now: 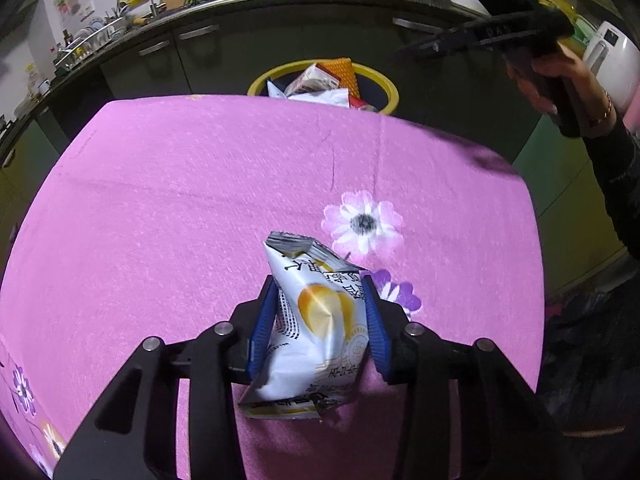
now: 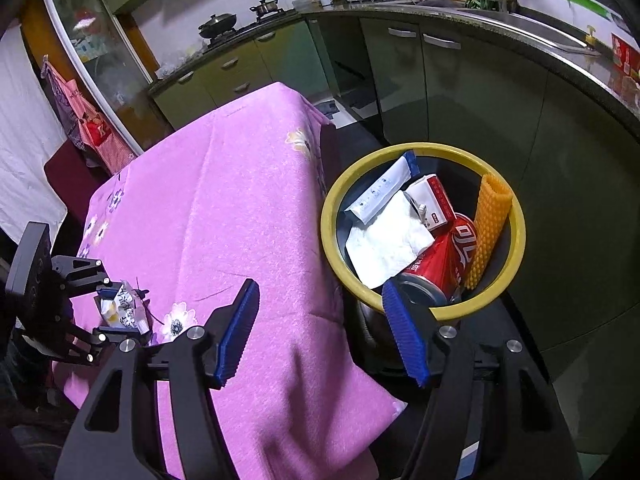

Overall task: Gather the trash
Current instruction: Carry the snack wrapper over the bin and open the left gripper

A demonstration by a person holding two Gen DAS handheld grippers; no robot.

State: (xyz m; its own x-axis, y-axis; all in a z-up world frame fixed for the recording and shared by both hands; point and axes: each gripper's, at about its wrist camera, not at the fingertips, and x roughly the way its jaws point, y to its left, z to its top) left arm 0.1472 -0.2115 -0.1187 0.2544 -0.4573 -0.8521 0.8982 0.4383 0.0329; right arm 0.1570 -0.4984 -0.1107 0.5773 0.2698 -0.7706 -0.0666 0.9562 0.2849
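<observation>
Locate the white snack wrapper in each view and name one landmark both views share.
Left wrist view: snack wrapper sits bottom centre, between the left tool's blue pads.
Right wrist view: it appears small at lower left, in the left tool.
Shared landmark: the yellow-rimmed bin beyond the pink tablecloth.

Beside the yellow-rimmed bin, the white snack wrapper carried black Chinese characters, too warped to read. Inside the bin, a red can showed large white characters, also illegible. Nothing else could be read.
</observation>
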